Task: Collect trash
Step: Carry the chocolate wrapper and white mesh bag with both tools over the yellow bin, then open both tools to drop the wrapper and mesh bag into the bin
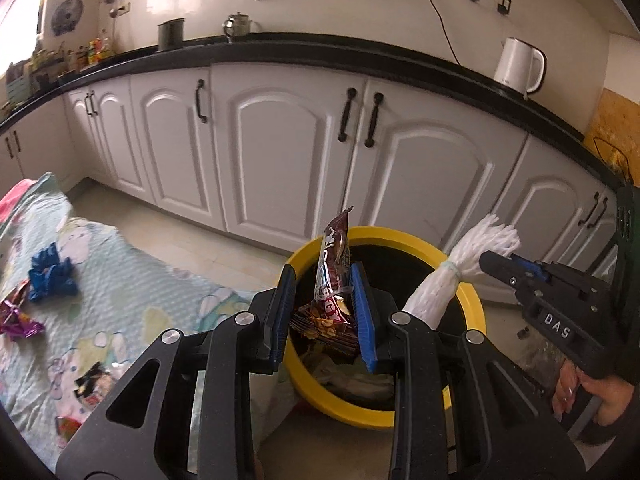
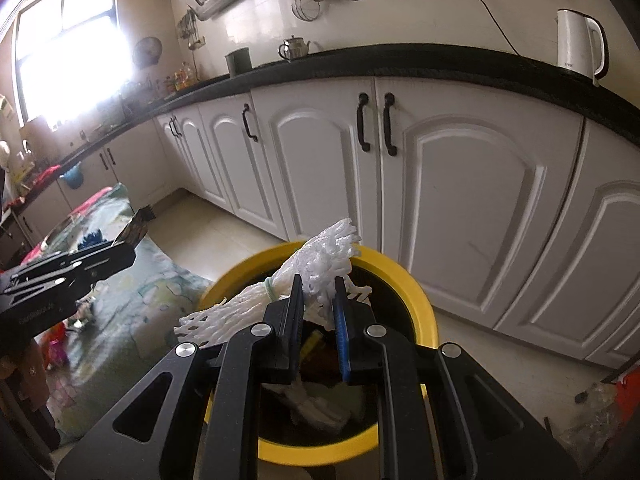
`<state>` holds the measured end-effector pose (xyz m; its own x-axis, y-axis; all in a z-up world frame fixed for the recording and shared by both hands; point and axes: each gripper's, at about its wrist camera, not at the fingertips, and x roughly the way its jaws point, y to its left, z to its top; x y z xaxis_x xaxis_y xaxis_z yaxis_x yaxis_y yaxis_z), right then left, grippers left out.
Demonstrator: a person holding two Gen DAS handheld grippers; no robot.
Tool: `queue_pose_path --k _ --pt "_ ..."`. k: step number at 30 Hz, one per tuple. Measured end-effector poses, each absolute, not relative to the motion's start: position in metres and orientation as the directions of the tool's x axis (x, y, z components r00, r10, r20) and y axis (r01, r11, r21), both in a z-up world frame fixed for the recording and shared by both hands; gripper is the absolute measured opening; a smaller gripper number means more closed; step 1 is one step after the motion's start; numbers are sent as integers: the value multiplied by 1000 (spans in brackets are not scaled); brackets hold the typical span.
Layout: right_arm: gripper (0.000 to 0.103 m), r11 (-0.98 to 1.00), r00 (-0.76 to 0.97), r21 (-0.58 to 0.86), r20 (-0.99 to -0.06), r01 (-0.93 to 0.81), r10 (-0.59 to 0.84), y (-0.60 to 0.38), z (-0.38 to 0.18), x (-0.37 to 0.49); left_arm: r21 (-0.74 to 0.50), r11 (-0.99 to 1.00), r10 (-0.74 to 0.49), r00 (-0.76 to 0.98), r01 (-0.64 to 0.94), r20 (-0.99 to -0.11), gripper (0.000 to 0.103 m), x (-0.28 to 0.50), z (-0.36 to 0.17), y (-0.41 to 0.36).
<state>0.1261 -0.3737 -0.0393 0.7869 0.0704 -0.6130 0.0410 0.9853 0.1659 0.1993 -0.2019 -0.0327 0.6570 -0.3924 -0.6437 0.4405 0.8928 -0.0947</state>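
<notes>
The jaws of the left gripper (image 1: 324,276) are clenched on a brown snack wrapper (image 1: 334,280), which stands nearly upright between the blue pads with its crimped top poking above the fingertips and its crumpled lower end bulging out below them. The jaws of the right gripper (image 2: 318,286) are clamped on a white foam net sleeve (image 2: 320,260), caught near its frayed end; the rest of the sleeve, cinched by a pale band, trails off to the left of the fingers. Both loads hang over the open mouth of the yellow-rimmed bin (image 1: 404,238), whose dark inside already holds some pale crumpled waste. In the left wrist view the right gripper (image 1: 486,258) comes in from the right of the bin, a hand (image 1: 592,392) wrapped round its grip. To the left of the bin a patterned cloth (image 1: 132,280) is spread over the floor, and on it lie a blue crumpled piece (image 1: 52,272), a purple foil wrapper (image 1: 18,316) and a small printed packet (image 1: 94,382), all well apart from the bin. Behind the bin runs a row of white cabinets (image 1: 280,152) under a black countertop (image 1: 320,50), on which a white kettle (image 1: 520,64) stands to the right.
</notes>
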Motion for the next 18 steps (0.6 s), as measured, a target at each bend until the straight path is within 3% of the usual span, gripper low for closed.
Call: queue_pose_path --k 18 --pt "16 980 719 177 -693 91 59 -391 -77 121 -138 858 -435 557 495 -707 22 215 -70 -241"
